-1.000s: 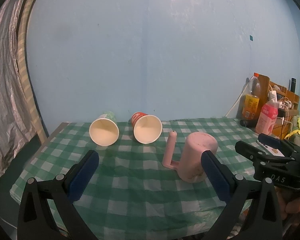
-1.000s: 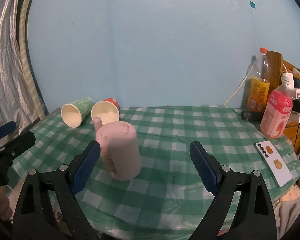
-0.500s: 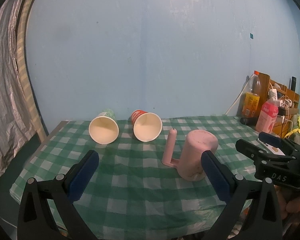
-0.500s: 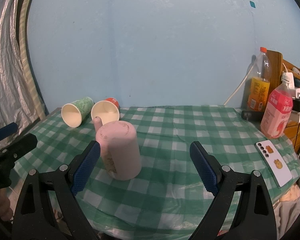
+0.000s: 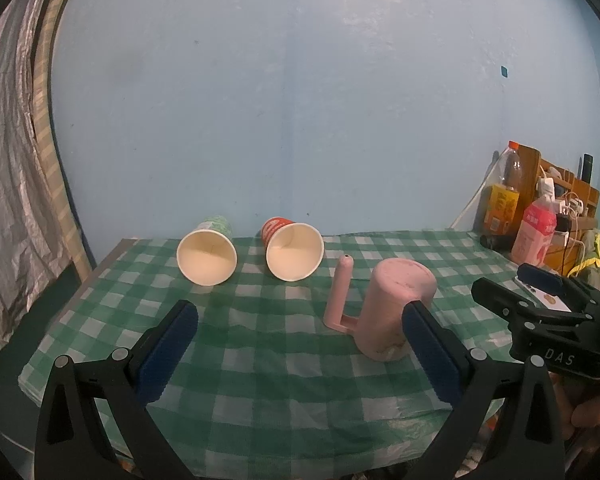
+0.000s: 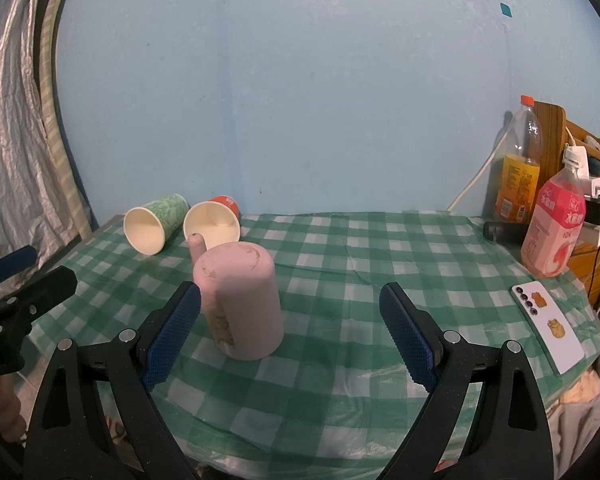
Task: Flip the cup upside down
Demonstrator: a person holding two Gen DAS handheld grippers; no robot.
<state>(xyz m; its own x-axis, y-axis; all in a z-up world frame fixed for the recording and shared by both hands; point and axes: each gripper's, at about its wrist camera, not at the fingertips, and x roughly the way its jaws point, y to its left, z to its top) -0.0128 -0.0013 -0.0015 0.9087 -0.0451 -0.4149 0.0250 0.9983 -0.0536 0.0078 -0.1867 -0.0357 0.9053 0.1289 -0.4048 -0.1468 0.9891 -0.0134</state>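
Note:
A pink handled cup [image 5: 396, 304] stands upside down on the green checked tablecloth [image 5: 284, 360], its handle [image 5: 340, 296] to the left; it also shows in the right wrist view [image 6: 240, 300]. My left gripper [image 5: 300, 352] is open and empty, its right pad in front of the cup's right side. My right gripper [image 6: 292, 332] is open and empty, with the cup just beyond its left pad. A green paper cup [image 5: 208, 252] and a red paper cup [image 5: 292, 248] lie on their sides at the back left, mouths toward me.
An orange drink bottle [image 6: 520, 168] and a pink bottle [image 6: 556, 224] stand at the back right by cables and a wooden shelf. A phone [image 6: 548, 328] lies near the right table edge. A silver curtain [image 5: 8, 160] hangs at the left.
The left wrist view has risen slightly, so the cups sit a little lower in it. Both grippers stay open; the cups have not moved.

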